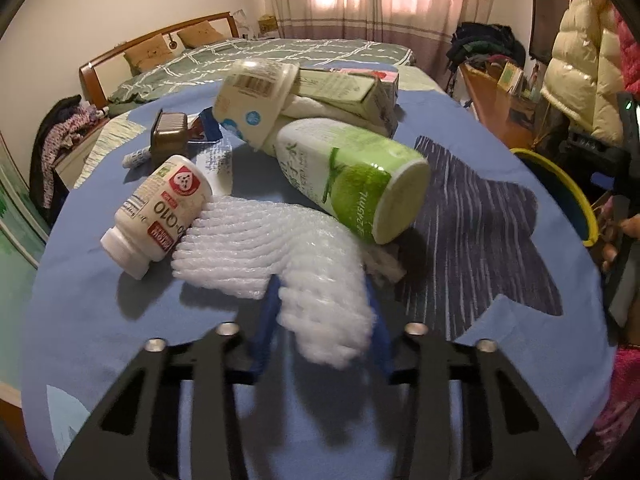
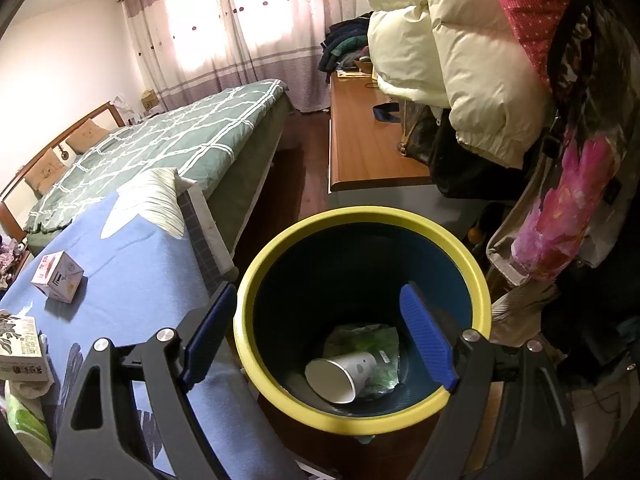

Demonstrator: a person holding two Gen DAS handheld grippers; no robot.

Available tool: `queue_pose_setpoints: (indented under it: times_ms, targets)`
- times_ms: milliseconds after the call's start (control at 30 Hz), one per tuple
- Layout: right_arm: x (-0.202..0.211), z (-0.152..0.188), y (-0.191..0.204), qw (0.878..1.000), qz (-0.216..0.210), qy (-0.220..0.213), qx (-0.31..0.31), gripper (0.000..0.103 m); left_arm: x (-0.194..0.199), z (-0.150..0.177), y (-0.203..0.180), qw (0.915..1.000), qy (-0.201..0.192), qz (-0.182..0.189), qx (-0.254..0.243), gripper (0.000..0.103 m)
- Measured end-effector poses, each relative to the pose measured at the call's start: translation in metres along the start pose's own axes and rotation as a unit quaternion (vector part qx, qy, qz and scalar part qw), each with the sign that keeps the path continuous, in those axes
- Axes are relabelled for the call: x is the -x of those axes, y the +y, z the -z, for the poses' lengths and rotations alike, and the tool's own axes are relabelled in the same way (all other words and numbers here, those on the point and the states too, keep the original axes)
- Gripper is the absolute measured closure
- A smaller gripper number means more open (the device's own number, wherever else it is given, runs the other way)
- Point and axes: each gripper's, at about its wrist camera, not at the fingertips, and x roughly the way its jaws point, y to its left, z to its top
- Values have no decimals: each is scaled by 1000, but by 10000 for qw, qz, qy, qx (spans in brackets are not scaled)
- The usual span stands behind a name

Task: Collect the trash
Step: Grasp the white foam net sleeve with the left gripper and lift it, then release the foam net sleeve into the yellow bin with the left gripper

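My left gripper is shut on a white foam net sleeve, which lies on the blue tablecloth. Around it lie a white pill bottle, a green-labelled drink bottle, a white cup and a carton. My right gripper is open and empty above the yellow-rimmed bin. Inside the bin lie a paper cup and a green wrapper.
A small carton and another box lie on the table. A brown tray sits at the far left. A bed is behind, a wooden desk and hanging coats to the right.
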Motion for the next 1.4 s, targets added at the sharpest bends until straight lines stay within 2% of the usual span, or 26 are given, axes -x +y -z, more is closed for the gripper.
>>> queue_pose_setpoints:
  times_ms: [367, 700, 967, 1167, 1400]
  targets:
    - [6, 1, -2, 9999, -96, -75, 40, 24, 66, 5, 5, 9977, -594, 313, -38, 69]
    - [52, 5, -21, 9985, -250, -377, 307, 24, 117, -10, -14, 9930, -997, 572, -264, 69]
    - [89, 14, -59, 9966, -174, -674, 437, 24, 110, -36, -64, 9875, -1024, 980, -694, 69]
    - [95, 23, -85, 9966, -40, -672, 479, 24, 87, -68, -129, 9768, -1015, 1419, -1245, 69]
    - [95, 29, -119, 9981, 107, -565, 220, 24, 36, -103, -214, 9605, -644, 2009, -1817, 69]
